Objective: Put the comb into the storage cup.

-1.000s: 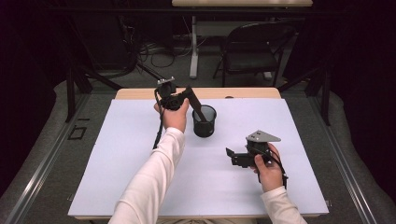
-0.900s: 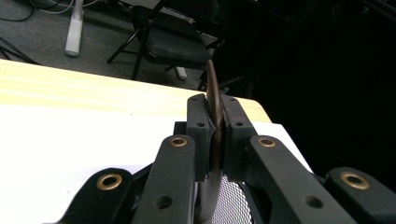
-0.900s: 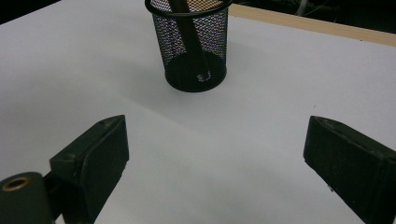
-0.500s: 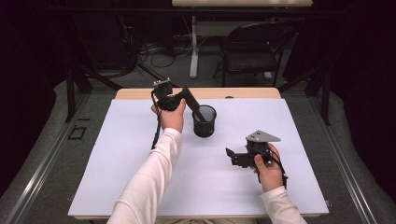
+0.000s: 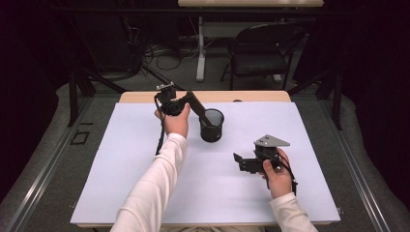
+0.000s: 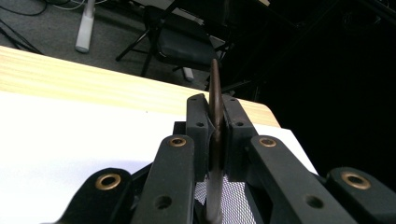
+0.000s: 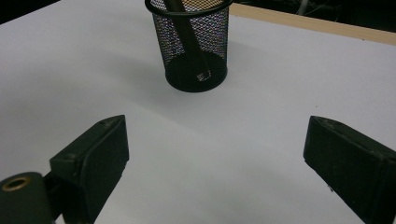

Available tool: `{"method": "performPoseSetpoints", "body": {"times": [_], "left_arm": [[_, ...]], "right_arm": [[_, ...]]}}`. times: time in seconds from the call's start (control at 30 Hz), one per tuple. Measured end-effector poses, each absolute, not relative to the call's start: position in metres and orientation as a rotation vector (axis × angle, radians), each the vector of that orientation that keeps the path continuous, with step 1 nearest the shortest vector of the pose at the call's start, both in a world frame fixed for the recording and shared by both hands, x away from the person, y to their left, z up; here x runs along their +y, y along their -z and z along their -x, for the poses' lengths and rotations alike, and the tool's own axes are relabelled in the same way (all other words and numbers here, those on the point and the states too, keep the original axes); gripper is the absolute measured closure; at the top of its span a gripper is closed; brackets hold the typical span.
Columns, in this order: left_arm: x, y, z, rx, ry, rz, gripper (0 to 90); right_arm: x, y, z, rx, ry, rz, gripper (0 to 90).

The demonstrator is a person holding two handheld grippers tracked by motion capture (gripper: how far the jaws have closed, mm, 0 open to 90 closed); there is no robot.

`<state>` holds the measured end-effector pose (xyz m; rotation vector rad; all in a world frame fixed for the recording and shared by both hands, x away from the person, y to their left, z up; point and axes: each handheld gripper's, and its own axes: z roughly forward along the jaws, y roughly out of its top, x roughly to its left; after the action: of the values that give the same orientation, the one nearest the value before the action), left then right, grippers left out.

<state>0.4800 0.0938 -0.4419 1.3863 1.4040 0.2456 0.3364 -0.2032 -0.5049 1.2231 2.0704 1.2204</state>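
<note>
Left gripper (image 5: 197, 107): clamping thin dark pen (image 6: 215, 112), lower end sitting inside mesh cup (image 5: 212, 125) at mat's (image 5: 145, 193) far centre. Right gripper (image 5: 240, 162): jaws gaping wide, holding nothing, nr mat's right.

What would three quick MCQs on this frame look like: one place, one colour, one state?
1. Where does the stick's lower end sit?
A. in the cup
B. flat on the mat
C. off the table

2. What colour is the cup?
A. white
B. black
C. red

3. How are the right gripper's fingers?
A. shut on the stick
B. shut on the cup
C. open, holding nothing

Key: 1 A, the stick slants down inside the mesh in the right gripper view. 2 B, black mesh against the white mat. 3 C, its fingers stand wide apart over bare mat, while the left gripper clamps the stick.
</note>
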Motion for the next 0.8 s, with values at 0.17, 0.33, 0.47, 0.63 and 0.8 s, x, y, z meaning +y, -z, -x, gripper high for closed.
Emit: {"method": "performPoseSetpoints", "body": {"times": [0.17, 0.33, 0.47, 0.63, 0.8], "left_arm": [[0.0955, 0.4427, -0.4799, 1.408, -0.246, -1.388, 83.8], [0.097, 0.4447, -0.4798, 1.418, -0.247, -1.369, 83.6], [0.0983, 0.4455, -0.48, 1.424, -0.243, -1.364, 83.4], [0.0987, 0.4455, -0.4802, 1.423, -0.24, -1.366, 83.3], [0.0988, 0.4457, -0.4801, 1.422, -0.247, -1.373, 83.0]], "right_arm": [[-0.2023, 0.5054, -0.3371, 2.07, -1.227, -1.214, 6.8], [-0.2021, 0.5055, -0.3374, 2.074, -1.224, -1.212, 6.8], [-0.2023, 0.5053, -0.337, 2.067, -1.227, -1.218, 6.9], [-0.2023, 0.5054, -0.3371, 2.069, -1.224, -1.214, 6.9], [-0.2021, 0.5052, -0.3369, 2.07, -1.224, -1.213, 6.9]]}}
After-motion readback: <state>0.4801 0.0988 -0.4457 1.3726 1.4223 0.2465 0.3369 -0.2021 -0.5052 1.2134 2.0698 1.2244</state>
